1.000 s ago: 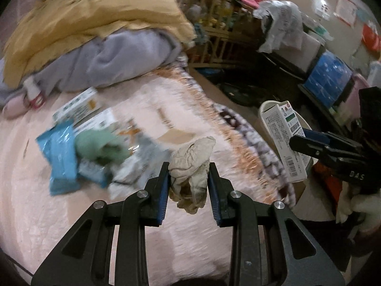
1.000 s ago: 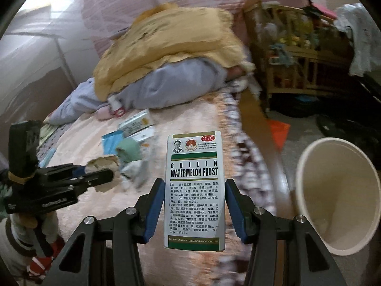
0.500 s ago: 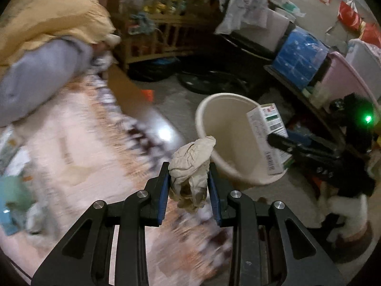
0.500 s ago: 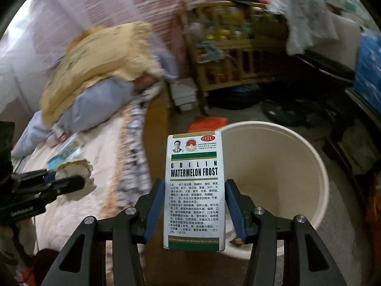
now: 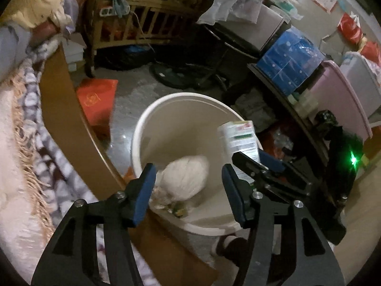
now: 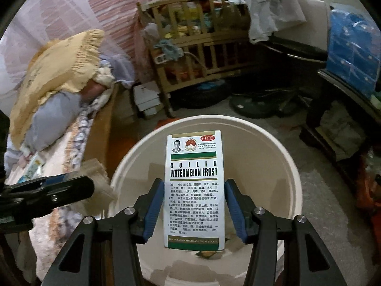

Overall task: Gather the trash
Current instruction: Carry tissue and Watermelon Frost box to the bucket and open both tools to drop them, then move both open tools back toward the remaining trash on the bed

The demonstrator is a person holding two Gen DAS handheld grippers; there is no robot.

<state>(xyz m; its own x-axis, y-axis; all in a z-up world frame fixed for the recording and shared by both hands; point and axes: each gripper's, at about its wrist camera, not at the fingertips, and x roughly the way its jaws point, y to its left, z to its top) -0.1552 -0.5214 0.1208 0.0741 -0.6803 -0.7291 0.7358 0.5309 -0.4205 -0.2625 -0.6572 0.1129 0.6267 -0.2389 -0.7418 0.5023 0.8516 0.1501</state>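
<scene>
A: Left gripper (image 5: 189, 186), black w/ blue pads, jaws spread wide, nothing between them. It hangs over the round cream plastic bin (image 5: 142, 128).

B: And the crumpled off-white tissue wad (image 5: 184, 178)?

A: Inside the bin, below and between the spread fingers, not touching them; blurred, so can't tell if it's at rest. Some small scraps lie just beside it at the near wall.

B: Right gripper (image 6: 194, 207)?

A: Clamped on the tall white-and-green cardboard medicine box (image 6: 194, 190) marked "Guilin Watermelon Frost". Pads grip its two long sides at the lower half.

B: Which way does the box run?

A: Long axis upright in right wrist view, along the fingers, printed face to the cam, top end pointing away from the gripper. It sits over the bin's opening (image 6: 273, 143). In left wrist view the box (image 5: 239, 140) shows at the bin's right rim, tilted a bit.

B: Surroundings?

A: Bed w/ fringed blanket (image 5: 21, 128) on the left, wooden crib (image 6: 190, 71) behind, red packet (image 5: 97, 97) on the floor
</scene>
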